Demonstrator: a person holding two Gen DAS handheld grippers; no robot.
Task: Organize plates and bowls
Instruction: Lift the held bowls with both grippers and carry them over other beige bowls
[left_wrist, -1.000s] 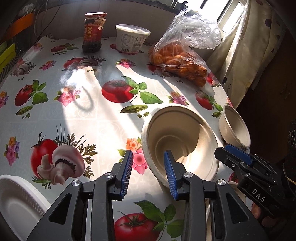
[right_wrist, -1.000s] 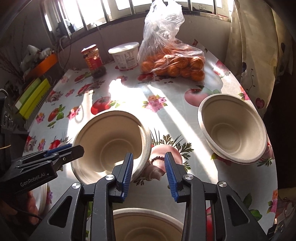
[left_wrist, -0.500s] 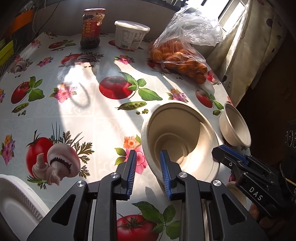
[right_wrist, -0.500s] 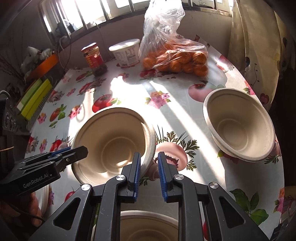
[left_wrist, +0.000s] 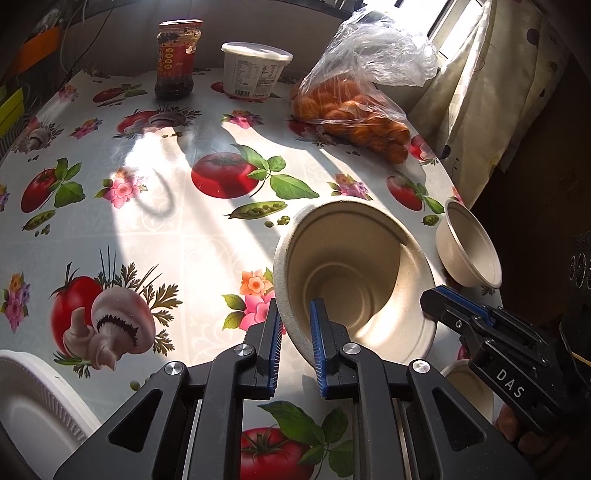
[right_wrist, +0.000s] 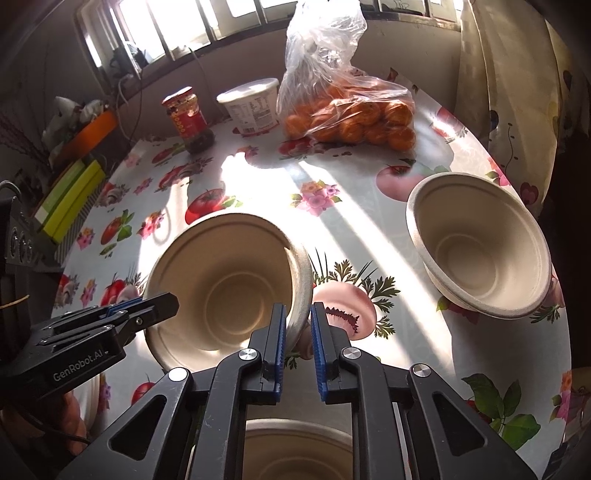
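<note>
Middle pulp bowl (right_wrist: 229, 280) on the flowered tablecloth (left_wrist: 155, 221), near the table's front edge. Second pulp bowl (right_wrist: 480, 258) at 3 o'clock of it, well apart. Third pulp bowl (right_wrist: 295, 450) at 6 o'clock, close under the right wrist camera. White foam plate (left_wrist: 33, 406) at 8 o'clock in the left wrist view.

Left gripper (left_wrist: 294, 310) clamped on the middle bowl's rim at about 7 o'clock, 1 pad inside the wall and 1 outside. Right gripper (right_wrist: 297, 314) pinching the same rim at about 4 o'clock. Jaws of both just closed inward, with the rim between them.

Likely trouble from here:
- 2 grips on 1 light bowl: pulling in different directions, or lifting unevenly, likely to bend or tear the soft pulp rim.
- Right pads holding only the rim's outer edge, so a probable slip on lifting, then a drop onto the third bowl or off the table's front edge.
- Squeezing harder to stop that slip, and so creasing the wall and spoiling a clean nesting fit.
- Swinging toward 3 o'clock for stacking: risk of knocking the second bowl, already close to the table's edge.
- Bag of oranges (left_wrist: 351, 110), sauce jar (left_wrist: 179, 59) and white tub (left_wrist: 255, 70) far off at 12 o'clock, probably out of harm's way.
</note>
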